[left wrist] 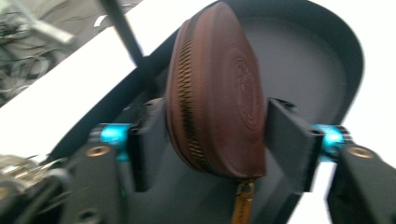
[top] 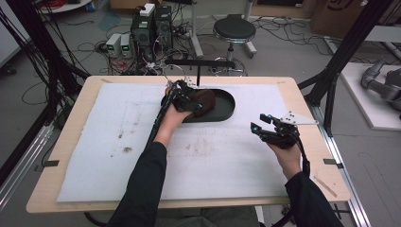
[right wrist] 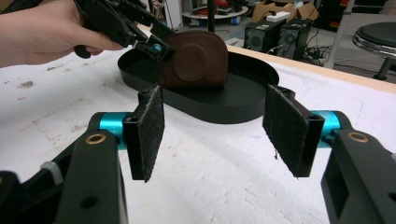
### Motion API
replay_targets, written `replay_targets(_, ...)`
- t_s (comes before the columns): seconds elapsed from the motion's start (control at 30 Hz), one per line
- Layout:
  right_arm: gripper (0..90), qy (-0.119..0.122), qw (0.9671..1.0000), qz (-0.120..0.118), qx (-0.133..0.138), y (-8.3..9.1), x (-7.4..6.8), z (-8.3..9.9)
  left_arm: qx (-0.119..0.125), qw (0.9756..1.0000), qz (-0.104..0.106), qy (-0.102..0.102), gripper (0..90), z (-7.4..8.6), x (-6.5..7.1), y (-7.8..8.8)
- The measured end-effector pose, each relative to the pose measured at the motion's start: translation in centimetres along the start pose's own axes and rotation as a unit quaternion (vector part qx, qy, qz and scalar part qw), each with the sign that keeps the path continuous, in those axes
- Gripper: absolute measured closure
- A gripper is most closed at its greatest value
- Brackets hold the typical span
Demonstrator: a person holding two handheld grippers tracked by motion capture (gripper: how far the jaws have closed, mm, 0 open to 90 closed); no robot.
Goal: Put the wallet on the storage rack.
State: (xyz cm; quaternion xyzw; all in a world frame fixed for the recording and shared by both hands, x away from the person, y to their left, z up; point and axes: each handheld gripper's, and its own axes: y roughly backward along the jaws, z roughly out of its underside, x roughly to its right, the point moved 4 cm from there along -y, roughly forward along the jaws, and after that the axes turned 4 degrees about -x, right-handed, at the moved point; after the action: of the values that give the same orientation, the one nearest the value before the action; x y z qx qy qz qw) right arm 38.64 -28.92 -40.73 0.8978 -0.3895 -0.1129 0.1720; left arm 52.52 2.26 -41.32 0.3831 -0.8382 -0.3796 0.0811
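My left gripper (top: pixel 189 100) is over the flat black oval tray (top: pixel 226 103) at the far side of the table. Between its jaws stands a round brown leather pouch with a brass zip (left wrist: pixel 217 88). The pouch is up on its edge inside the tray, at the end of the tray nearest my left hand (right wrist: pixel 44 32). The zip runs along the edge of the pouch and the small gold pull (left wrist: pixel 243 205) hangs down at the bottom.

The jaws of my left gripper are spread now. In the left gripper view the right pad (left wrist: pixel 285 140) looks as if it sits right at the side of the pouch, and the left pad stands a little off it, but that picture is blurry, so I think the pouch is let go and not pinched. I guess I held it upright so it would go down tidy inside the tray and not tip over the low wall.

My right gripper (top: pixel 263 124) waits to the right of the tray, over the white foam mat (top: pixel 108 156). Its two black fuzzy pads (right wrist: pixel 149 130) are spread wide with nothing between them. I keep it there, looking at the tray, so it is out of the way but close if the pouch starts to fall
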Motion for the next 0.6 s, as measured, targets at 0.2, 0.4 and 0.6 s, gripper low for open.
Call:
replay_targets(0.2,39.1,0.000,1.0000,0.001,-0.001,0.0,0.1,0.0,0.033,0.9993,-0.014,-0.006,34.0,0.0,-0.2,2.5)
replay_targets(0.4,38.7,0.001,1.0000,0.004,0.000,0.1,0.2,0.0,0.074,0.9972,0.001,-0.007,33.7,1.0,0.5,5.7)
replay_targets(0.6,36.3,-0.007,0.9999,0.010,0.002,0.4,0.6,0.1,0.116,0.9930,0.022,0.008,31.4,3.2,1.2,9.5)
